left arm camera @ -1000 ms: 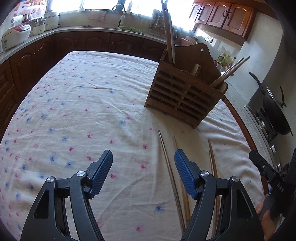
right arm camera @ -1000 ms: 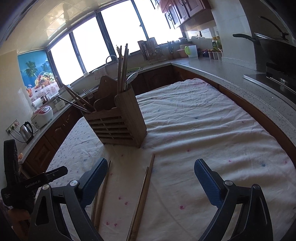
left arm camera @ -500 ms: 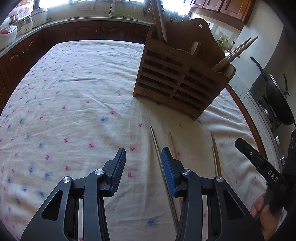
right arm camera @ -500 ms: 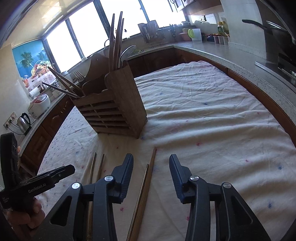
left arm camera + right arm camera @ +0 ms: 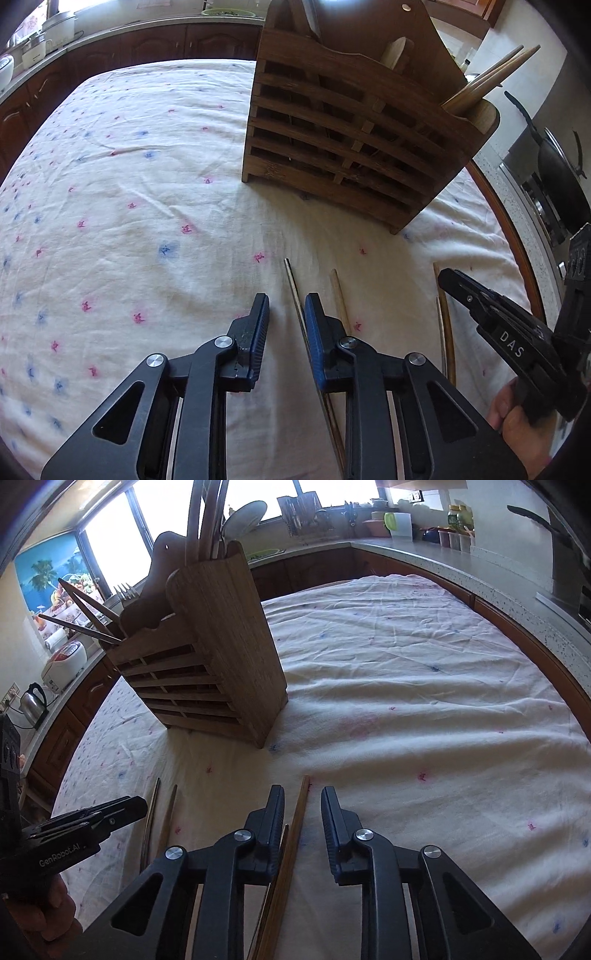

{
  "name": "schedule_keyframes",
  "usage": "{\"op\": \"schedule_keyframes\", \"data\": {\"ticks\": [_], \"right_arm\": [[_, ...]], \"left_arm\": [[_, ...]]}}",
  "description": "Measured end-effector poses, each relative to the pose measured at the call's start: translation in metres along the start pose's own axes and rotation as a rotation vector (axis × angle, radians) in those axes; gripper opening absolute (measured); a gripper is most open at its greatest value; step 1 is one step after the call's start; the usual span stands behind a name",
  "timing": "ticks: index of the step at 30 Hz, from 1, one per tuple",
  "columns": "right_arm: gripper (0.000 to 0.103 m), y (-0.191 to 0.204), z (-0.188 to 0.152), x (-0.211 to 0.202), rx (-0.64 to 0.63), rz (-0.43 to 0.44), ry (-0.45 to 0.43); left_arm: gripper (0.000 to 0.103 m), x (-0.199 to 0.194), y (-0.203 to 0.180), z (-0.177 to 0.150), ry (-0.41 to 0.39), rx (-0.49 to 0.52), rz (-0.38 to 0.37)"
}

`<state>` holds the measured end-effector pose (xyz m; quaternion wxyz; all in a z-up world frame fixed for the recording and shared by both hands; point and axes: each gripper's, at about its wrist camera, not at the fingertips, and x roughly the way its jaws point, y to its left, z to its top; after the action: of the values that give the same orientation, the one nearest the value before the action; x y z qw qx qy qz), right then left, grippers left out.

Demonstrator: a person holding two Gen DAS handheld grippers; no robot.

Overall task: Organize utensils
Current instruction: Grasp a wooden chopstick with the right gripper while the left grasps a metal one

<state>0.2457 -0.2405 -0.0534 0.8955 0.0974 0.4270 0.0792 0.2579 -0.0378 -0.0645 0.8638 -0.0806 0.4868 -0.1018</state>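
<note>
A slatted wooden utensil holder [image 5: 354, 147] stands on the flowered tablecloth and shows in the right wrist view too [image 5: 207, 664], with chopsticks and a fork in it. My left gripper [image 5: 286, 310] is low over the cloth, jaws a narrow gap apart, with a metal chopstick [image 5: 293, 291] lying against the right finger's inner side and a pale wooden chopstick [image 5: 340, 299] just outside it. My right gripper [image 5: 303, 808] is also narrowly open, with a brown wooden chopstick [image 5: 297, 823] lying between its fingers. Neither is clamped.
A brown chopstick pair [image 5: 445, 325] lies at the right under the other gripper [image 5: 498, 328]. Two more chopsticks [image 5: 159, 816] lie at the left in the right wrist view. Counters, a wok [image 5: 557, 173], a kettle [image 5: 33, 701] and a rice cooker [image 5: 64, 661] ring the table.
Both grippers have come forward and down toward the cloth and narrowed their jaws from wide open to a small gap around the chopsticks.
</note>
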Motion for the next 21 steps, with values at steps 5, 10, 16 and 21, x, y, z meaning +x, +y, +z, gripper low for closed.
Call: {"op": "schedule_keyframes", "data": {"ticks": [5, 10, 16, 21], "right_arm": [[0.011, 0.002, 0.004, 0.013, -0.027, -0.030, 0.018], [0.007, 0.011, 0.005, 0.016, -0.088, -0.053, 0.023], [0.007, 0.001, 0.005, 0.014, -0.063, -0.030, 0.023], [0.009, 0.002, 0.005, 0.015, -0.053, -0.021, 0.030]], "left_arm": [[0.019, 0.004, -0.009, 0.001, -0.002, 0.030, 0.008], [0.007, 0.007, -0.025, -0.004, 0.002, 0.116, 0.000], [0.007, 0.006, -0.016, -0.002, 0.026, 0.087, -0.019], [0.008, 0.010, -0.022, 0.000, 0.019, 0.094, 0.009]]}}
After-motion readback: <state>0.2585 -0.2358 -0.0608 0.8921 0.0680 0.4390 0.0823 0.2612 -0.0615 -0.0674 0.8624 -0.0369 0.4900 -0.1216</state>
